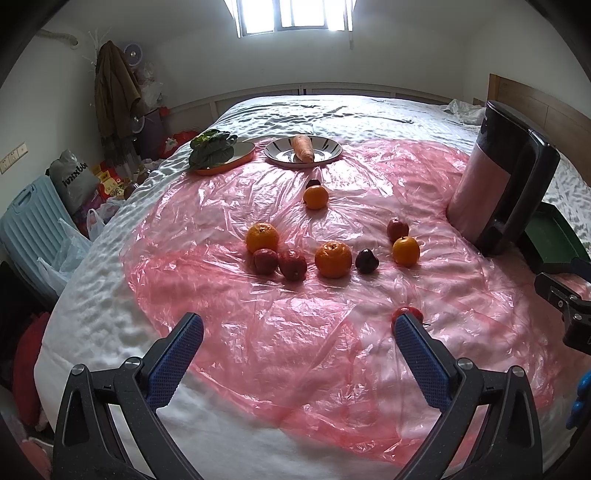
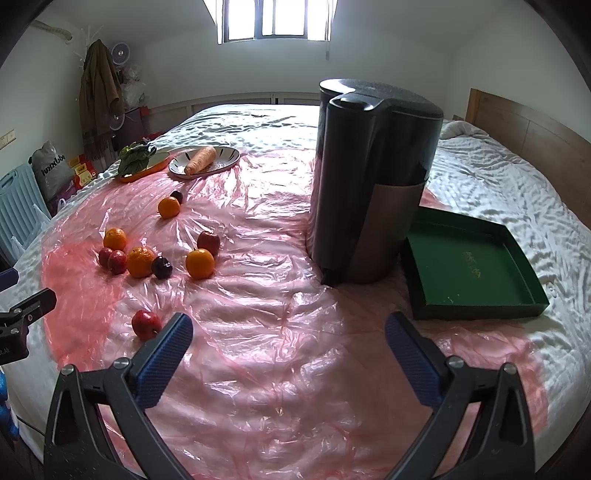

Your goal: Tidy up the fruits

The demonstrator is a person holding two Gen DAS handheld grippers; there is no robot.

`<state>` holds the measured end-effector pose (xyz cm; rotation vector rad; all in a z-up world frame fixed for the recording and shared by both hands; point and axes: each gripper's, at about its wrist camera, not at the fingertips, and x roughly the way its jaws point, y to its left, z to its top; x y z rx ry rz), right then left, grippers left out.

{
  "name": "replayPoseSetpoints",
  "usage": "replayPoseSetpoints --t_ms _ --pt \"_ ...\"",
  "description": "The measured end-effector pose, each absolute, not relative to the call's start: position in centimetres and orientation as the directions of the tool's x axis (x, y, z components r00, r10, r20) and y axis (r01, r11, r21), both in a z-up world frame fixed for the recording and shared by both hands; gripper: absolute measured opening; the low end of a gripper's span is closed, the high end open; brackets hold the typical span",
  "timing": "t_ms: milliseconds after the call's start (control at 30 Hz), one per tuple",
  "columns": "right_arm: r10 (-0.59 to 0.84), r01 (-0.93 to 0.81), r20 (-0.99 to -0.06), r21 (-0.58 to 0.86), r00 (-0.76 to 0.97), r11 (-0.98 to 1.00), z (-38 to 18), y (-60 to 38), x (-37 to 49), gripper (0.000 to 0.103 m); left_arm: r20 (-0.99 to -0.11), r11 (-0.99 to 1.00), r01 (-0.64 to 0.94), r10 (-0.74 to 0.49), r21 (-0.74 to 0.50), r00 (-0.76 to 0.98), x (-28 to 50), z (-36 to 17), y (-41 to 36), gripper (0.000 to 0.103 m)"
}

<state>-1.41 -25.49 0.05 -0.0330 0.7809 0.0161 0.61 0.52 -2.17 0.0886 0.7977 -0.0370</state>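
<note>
From the left wrist camera, a bed (image 1: 332, 110) with a rumpled white cover fills the room under a bright window (image 1: 293, 14), and a sheet of pink plastic film (image 1: 295, 332) lies over its near half. The left gripper (image 1: 298, 328) stands wide, holding nothing, both blue pads above the film. Just behind its right finger a red apple (image 1: 406, 313) peeks out, stem pointing right. Straight ahead of the claw sits the fruit cluster: an orange (image 1: 262, 237), two red apples (image 1: 280, 263), a second orange (image 1: 332, 259), a dark plum (image 1: 366, 261), a third orange (image 1: 406, 251) with an apple (image 1: 397, 229) behind it. Farther ahead lies a fourth orange (image 1: 316, 196). Beyond that a carrot (image 1: 303, 148) rests on a striped plate (image 1: 328, 155), long axis running away from the claw, beside leafy greens (image 1: 212, 147) on an orange-rimmed dish. A grey bag (image 1: 72, 179) far left carries lettering, mirrored and unreadable.

From the right wrist camera, the right gripper (image 2: 289, 328) also gapes wide and empty above the film. The lone apple (image 2: 146, 324) sits just left of its left finger. Ahead stands a tall dark bin (image 2: 369, 177), upright, and right of it a shallow green tray (image 2: 476, 306), with gold writing too small to read. A wooden headboard (image 2: 535, 125) lies far right.
</note>
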Motion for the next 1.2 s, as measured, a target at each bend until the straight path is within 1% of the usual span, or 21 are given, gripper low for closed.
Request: replayPoseSetpoints --t_ms 567,1033,1200 --pt "0.016 -0.027 -0.695 -0.004 0.718 1.0 0.0 -25.6 -1.5 0.103 -0.724 0.995 0.078 -0.005 0.068 0.69 0.7 -2.6 0.3 0.102" --pt "0.039 -0.038 -0.699 0.018 0.714 0.999 -0.2 -25.4 -1.5 0.103 -0.741 0.991 0.114 -0.029 0.064 0.671 0.8 -2.8 -0.2 0.102" --pt "0.049 -0.047 -0.696 0.022 0.716 0.999 -0.1 -25.2 -1.6 0.103 -0.74 0.986 0.148 -0.047 0.073 0.671 0.7 -2.8 -0.5 0.102"
